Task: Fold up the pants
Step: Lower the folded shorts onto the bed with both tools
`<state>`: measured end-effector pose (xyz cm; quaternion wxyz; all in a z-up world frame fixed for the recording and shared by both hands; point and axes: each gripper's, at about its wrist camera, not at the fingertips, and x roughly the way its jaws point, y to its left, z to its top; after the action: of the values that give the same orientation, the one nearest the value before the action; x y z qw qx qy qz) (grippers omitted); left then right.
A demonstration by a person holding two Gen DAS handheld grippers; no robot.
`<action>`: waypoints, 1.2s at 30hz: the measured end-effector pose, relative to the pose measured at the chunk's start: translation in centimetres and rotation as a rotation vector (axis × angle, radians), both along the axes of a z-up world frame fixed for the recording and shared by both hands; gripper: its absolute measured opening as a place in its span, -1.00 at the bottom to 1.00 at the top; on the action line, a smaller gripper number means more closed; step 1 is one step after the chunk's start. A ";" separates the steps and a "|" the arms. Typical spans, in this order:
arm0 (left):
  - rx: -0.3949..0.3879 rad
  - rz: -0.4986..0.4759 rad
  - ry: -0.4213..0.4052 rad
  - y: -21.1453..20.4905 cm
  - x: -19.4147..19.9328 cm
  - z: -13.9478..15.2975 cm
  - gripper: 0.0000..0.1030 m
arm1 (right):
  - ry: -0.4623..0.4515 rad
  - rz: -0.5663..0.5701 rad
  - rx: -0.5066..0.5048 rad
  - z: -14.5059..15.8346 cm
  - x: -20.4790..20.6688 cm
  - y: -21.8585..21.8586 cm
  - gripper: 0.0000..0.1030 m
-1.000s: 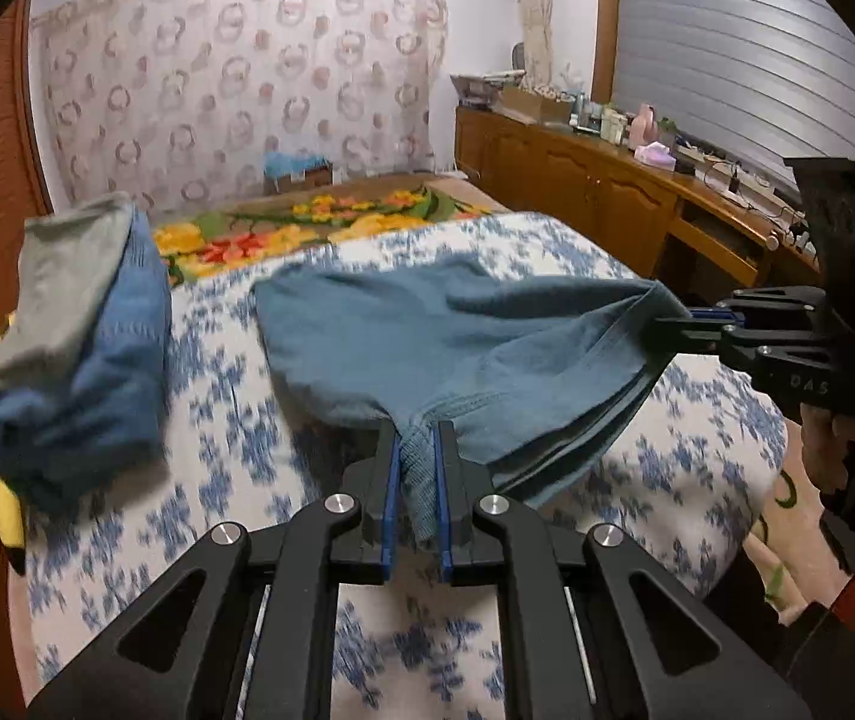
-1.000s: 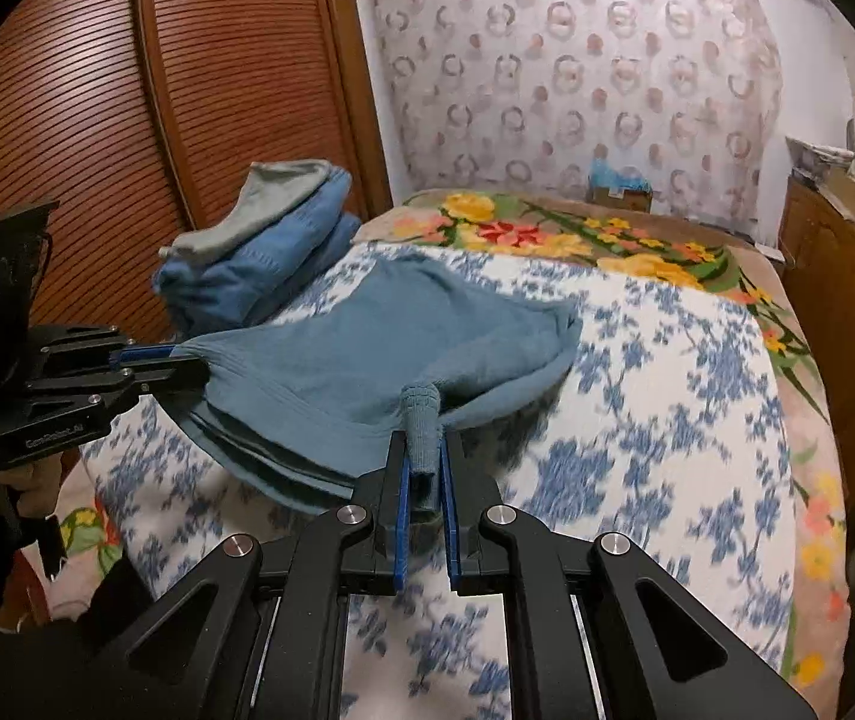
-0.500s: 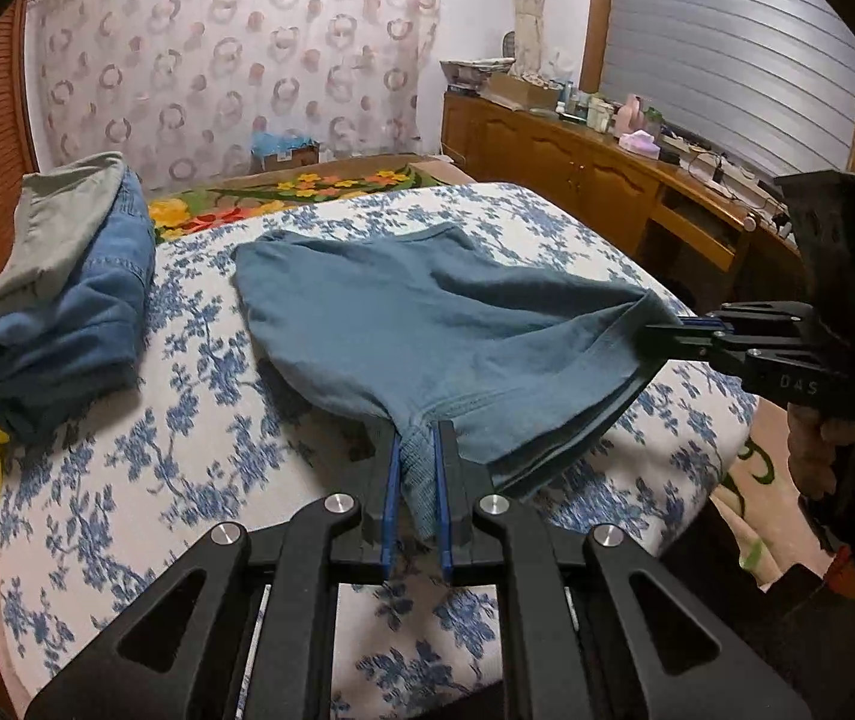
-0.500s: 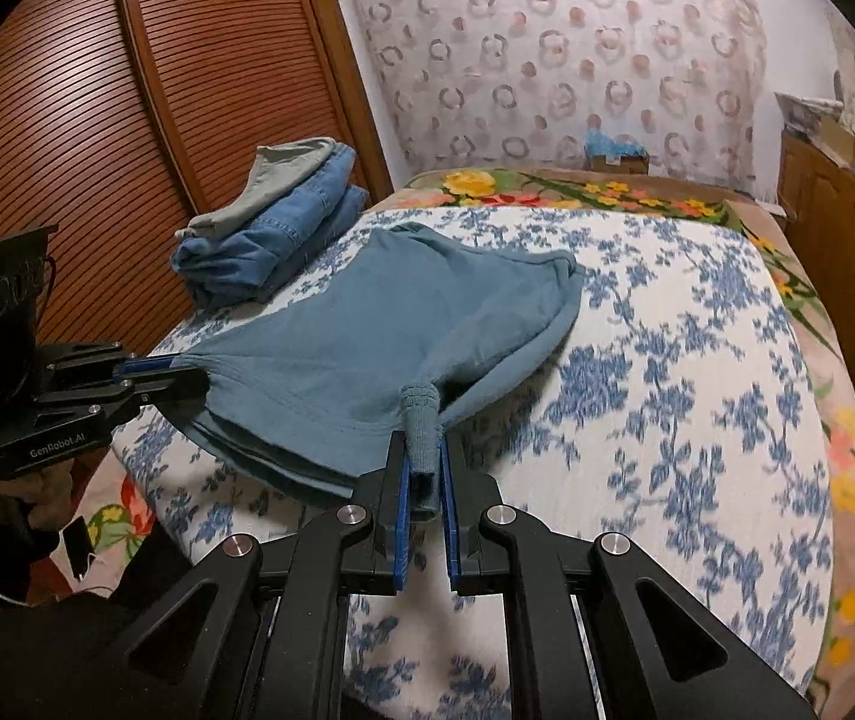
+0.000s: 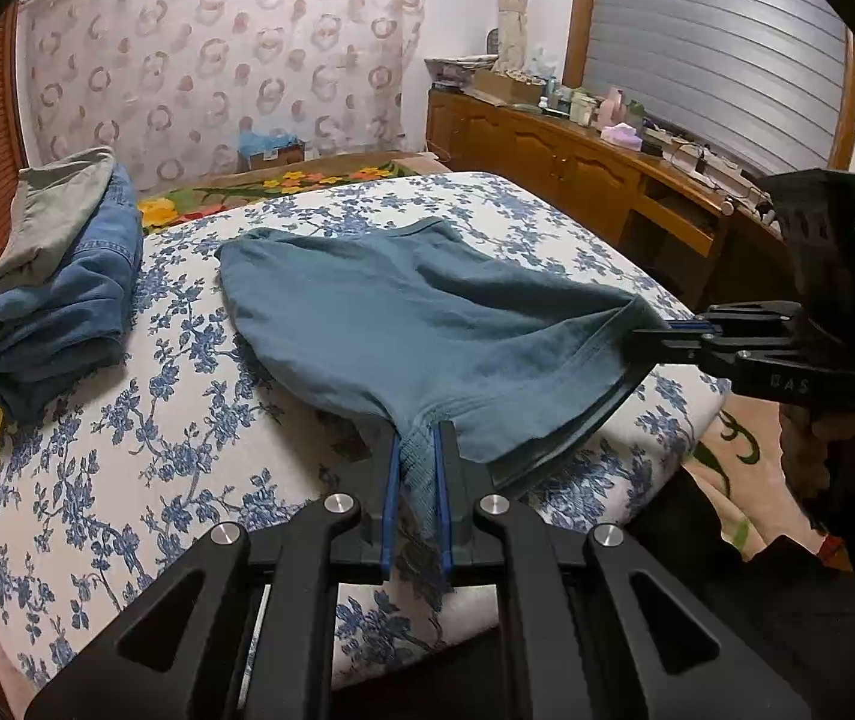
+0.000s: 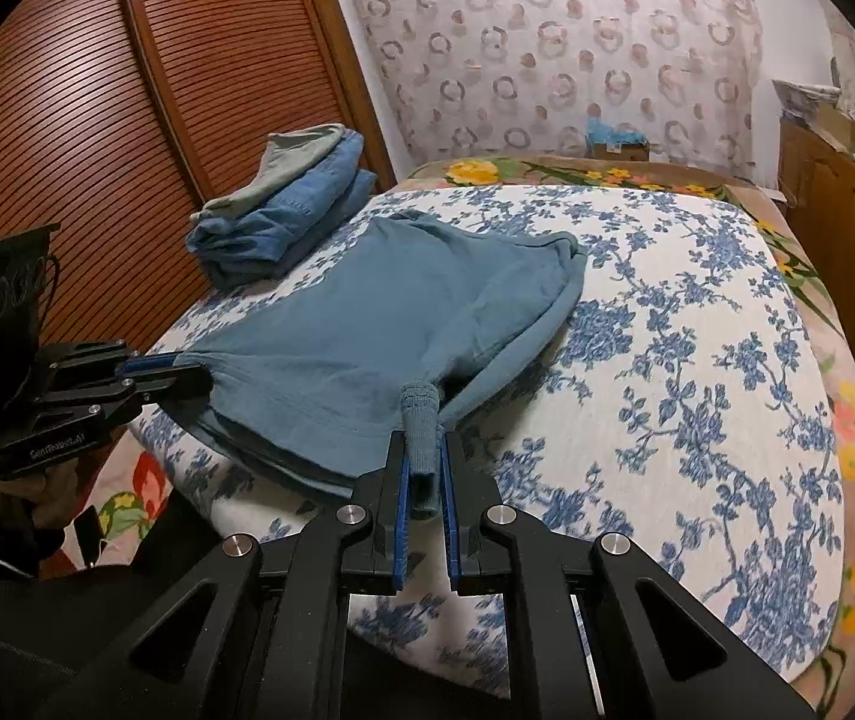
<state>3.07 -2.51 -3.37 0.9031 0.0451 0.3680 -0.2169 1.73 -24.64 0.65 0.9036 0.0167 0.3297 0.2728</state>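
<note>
Teal-blue pants point(image 5: 403, 312) lie folded on the flowered bed, also seen in the right wrist view point(image 6: 391, 312). My left gripper point(image 5: 415, 450) is shut on a bunched corner at the near edge. My right gripper point(image 6: 424, 450) is shut on the other near corner, a rolled cuff standing between its pads. Each gripper shows in the other's view: the right gripper point(image 5: 667, 333) at the right, the left gripper point(image 6: 187, 375) at the left. The near edge is stretched between them, just over the bed's end. The far part rests flat on the bed.
A stack of folded jeans with a grey garment on top point(image 5: 61, 276) sits at the bed's left side, also in the right wrist view point(image 6: 289, 204). The white-and-blue bedspread point(image 6: 697, 360) spreads to the right. A wooden sideboard point(image 5: 595, 180) runs along the right wall, a slatted wardrobe point(image 6: 97, 120) along the left.
Both grippers have pulled back toward the bed's foot and risen, dragging the pants' near edge with them. The pants now lie flatter and more stretched. Both grips are unchanged.
</note>
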 end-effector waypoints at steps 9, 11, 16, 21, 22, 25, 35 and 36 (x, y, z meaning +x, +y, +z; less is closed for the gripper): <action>-0.037 -0.010 -0.008 0.7 -2.0 1.0 -0.78 | -0.012 0.034 0.034 1.2 -2.2 -0.2 -0.82; -0.040 -0.006 -0.008 0.9 -2.0 0.9 -0.78 | -0.018 0.030 0.043 1.3 -2.4 -0.3 -0.82; -0.043 0.005 -0.010 1.2 0.4 0.9 -0.78 | -0.021 0.002 0.048 1.7 -0.8 -0.3 -0.82; -0.031 0.043 -0.055 1.2 4.4 2.1 -0.78 | -0.039 -0.043 0.082 2.5 2.4 -0.1 -0.82; -0.028 0.052 -0.062 1.2 5.4 2.4 -0.78 | -0.051 -0.057 0.073 2.6 3.0 0.2 -0.82; -0.030 0.070 -0.071 1.3 8.0 2.7 -0.78 | -0.069 -0.084 0.073 2.7 5.3 0.7 -0.82; -0.021 0.119 -0.010 2.0 11.3 -0.5 -0.77 | -0.042 -0.113 -0.012 -0.1 9.6 2.9 -0.82; -0.022 0.121 -0.004 2.1 11.4 -0.7 -0.76 | -0.040 -0.112 -0.018 -0.2 9.8 3.1 -0.82</action>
<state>14.49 -0.44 -4.05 0.9158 0.0134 0.3657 -0.1657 11.51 -21.53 0.42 0.9241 0.0217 0.3123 0.2191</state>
